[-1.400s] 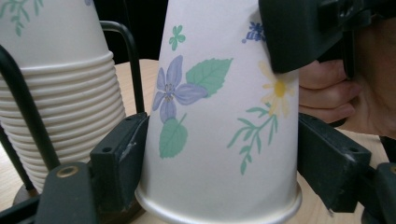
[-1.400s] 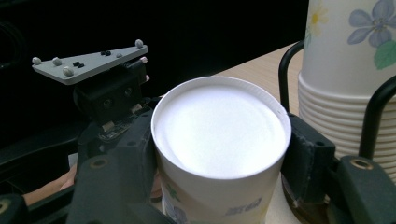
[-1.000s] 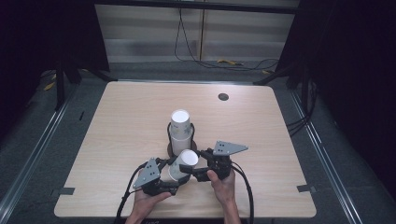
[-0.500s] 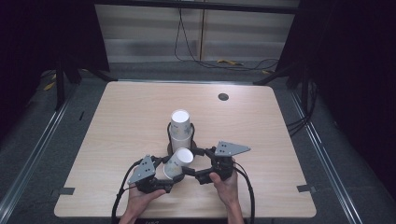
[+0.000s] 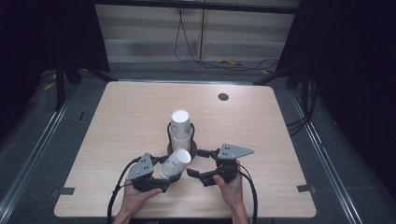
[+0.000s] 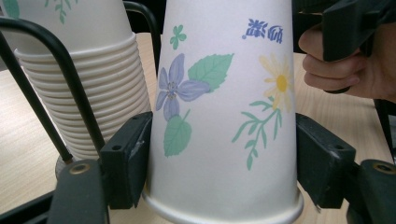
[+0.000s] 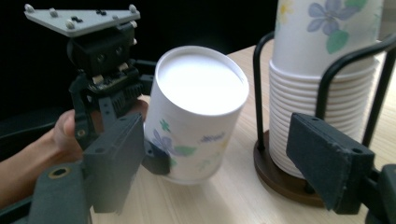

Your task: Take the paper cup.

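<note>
Released by the right tool (image 5: 189,162), one cup (image 5: 174,163) stays in the left tool (image 5: 161,171).

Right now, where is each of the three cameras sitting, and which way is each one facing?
High view: above the person's side, facing forward and down on the table; both hands and forearms enter from below.
Left gripper view: rides the left gripper, looking along its jaws clamped on the paper cup; the other hand shows behind.
Right gripper view: rides the right gripper, jaws open, facing the left gripper and its hand.
All three share the cup and the cup stack.
</note>
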Available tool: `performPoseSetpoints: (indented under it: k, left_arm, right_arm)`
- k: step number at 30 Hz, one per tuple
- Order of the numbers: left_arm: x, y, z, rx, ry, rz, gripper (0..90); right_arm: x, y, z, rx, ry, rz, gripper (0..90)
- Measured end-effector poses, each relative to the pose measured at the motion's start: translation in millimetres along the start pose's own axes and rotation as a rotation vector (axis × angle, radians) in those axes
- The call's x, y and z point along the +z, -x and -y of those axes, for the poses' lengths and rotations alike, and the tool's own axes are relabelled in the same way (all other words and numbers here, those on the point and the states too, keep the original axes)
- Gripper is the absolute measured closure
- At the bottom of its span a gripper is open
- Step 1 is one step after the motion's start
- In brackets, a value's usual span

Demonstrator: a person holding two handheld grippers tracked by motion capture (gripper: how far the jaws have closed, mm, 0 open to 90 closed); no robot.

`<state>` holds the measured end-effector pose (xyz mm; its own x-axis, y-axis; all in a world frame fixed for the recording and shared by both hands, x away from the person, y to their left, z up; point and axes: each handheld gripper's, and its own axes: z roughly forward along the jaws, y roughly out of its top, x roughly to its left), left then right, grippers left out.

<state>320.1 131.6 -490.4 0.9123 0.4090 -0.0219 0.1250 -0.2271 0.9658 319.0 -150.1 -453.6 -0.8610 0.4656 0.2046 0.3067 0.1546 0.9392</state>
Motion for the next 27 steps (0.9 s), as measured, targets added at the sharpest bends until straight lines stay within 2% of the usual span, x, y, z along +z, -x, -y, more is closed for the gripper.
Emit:
performPoseSetpoints:
  k: [6,12,16,19,20,21,24,27]
  left_arm:
    - [1.3,-2.8,-8.0,0.017,-0.028,0.003,28.2]
    - [4.1,-4.0,-13.9,0.052,-0.085,0.010,28.3]
    - [4.0,-5.3,-16.8,0.062,-0.111,0.012,28.3]
    - [4.7,-5.0,-19.8,0.067,-0.117,0.016,28.3]
    - [4.3,-4.7,-20.6,0.072,-0.123,0.009,28.4]
    - [5.3,-3.7,-20.7,0.068,-0.110,-0.002,28.7]
    - [6.5,-4.1,-21.4,0.071,-0.134,-0.005,28.9]
    - [6.2,-4.4,-23.2,0.096,-0.172,0.001,28.7]
  right_arm:
    - [-7.0,1.3,0.4,-0.016,-0.025,0.025,20.7]
    - [-9.0,3.0,1.8,-0.012,-0.054,0.038,20.4]
    - [-10.2,3.7,1.7,-0.020,-0.070,0.042,20.3]
    - [-10.9,4.4,2.2,-0.019,-0.085,0.047,20.2]
    - [-11.2,5.0,2.5,-0.012,-0.087,0.044,20.2]
    - [-11.5,5.6,2.6,-0.010,-0.088,0.042,20.2]
    - [-12.7,6.6,2.7,-0.003,-0.099,0.047,20.6]
    - [-14.3,6.7,2.9,-0.012,-0.115,0.057,20.0]
